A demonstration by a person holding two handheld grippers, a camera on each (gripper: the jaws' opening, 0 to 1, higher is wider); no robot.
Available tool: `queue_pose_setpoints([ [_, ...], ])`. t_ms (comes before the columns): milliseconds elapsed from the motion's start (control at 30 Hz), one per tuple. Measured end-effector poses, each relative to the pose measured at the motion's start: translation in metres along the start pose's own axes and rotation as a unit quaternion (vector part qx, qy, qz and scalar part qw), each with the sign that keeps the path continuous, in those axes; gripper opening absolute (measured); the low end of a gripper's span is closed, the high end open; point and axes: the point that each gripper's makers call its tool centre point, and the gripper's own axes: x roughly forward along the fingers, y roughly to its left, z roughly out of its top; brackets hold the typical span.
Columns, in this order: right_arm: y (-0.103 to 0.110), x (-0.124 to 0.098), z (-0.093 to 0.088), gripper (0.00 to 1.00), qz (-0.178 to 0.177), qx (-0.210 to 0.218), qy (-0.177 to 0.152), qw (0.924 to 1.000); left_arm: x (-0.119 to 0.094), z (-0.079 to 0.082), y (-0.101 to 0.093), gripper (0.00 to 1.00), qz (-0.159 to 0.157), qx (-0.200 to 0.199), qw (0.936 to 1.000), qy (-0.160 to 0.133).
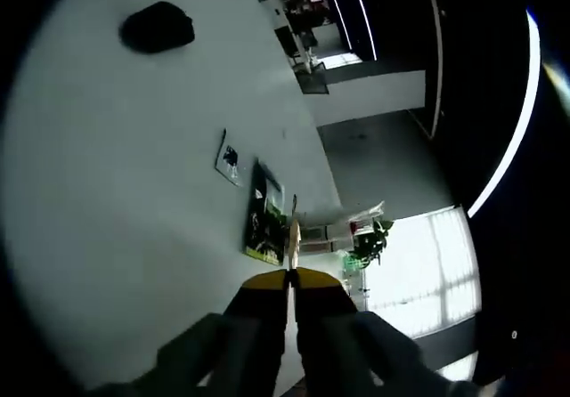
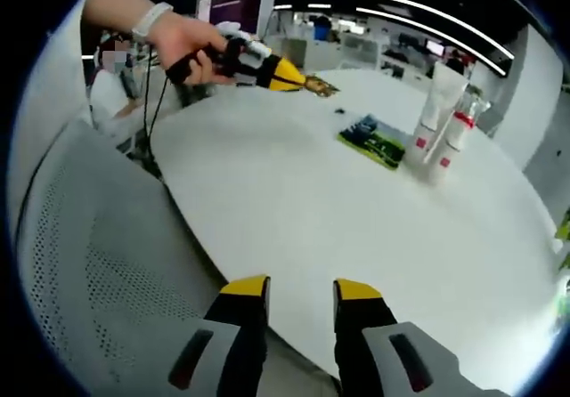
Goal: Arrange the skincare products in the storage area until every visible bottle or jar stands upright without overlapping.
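Nearest in the right gripper view, the right gripper (image 2: 301, 295) hangs over the near edge of the round white table (image 2: 294, 210) with its yellow-tipped jaws apart and nothing between them, probably held back while the other hand works. A perforated grey chair back (image 2: 89, 263) sits beside it at the table's rim. Farther across the table, a person's hand (image 2: 183, 45) holds the left gripper (image 2: 307, 83), whose jaws are closed on a small golden packet (image 2: 321, 85) carried above the tabletop. The left gripper view shows the same jaws pressed together with the thin golden packet (image 1: 293, 232) pinched edge-on between the tips, a grip that suits something so flat. Beyond it lies one flat green card or pouch (image 2: 374, 139) on the table, and just past that stand the skincare products: I count three upright tubes or bottles (image 2: 441, 121), white with red bands, clustered close, possibly touching; whether they overlap is hard to judge from here. In the left gripper view there is also one small white card (image 1: 229, 158) lying flat, and, farthest off, one dark rounded object (image 1: 158, 27) near the table's far side. The bottles already seem upright, so the carried packet looks like the piece left to place.
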Motion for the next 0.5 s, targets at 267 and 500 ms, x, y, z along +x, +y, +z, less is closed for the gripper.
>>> queue_pose_setpoints([
  [267,0.000,0.001,-0.002,0.28,0.000,0.001,0.003,1.0000,0.023,0.013,0.019,0.00,0.027,0.000,0.9996,-0.001],
  [500,-0.001,0.001,-0.004,0.27,0.001,0.002,0.009,1.0000,0.036,0.016,0.035,0.00,0.051,-0.023,0.9984,0.000],
])
